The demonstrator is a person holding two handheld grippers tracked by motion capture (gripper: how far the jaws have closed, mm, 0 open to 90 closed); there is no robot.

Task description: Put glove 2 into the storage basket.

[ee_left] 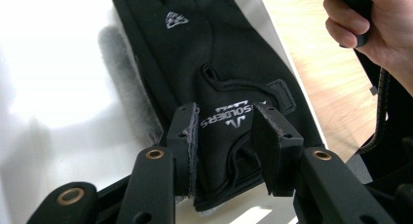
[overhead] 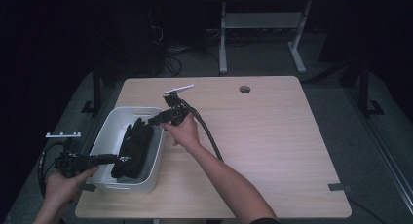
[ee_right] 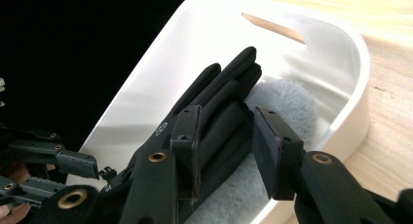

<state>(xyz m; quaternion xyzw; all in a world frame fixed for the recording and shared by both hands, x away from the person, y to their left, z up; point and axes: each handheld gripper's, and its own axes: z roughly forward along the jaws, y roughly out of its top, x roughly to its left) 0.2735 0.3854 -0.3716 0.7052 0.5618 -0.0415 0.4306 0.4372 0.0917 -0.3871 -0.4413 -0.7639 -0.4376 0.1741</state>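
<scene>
The high view looks forward and down over the pale wooden table (overhead: 272, 136) from its near edge. Each gripper view rides close, facing along its jaws into the white plastic bin (overhead: 109, 131) at the table's left edge, sharing the black fabric glove (ee_left: 234, 87).

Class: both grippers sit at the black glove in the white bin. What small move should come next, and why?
Probably close the left gripper on the black fabric glove's cuff: its jaws stand open astride it, while the right gripper is open at the fingers, inside the white plastic bin.
</scene>
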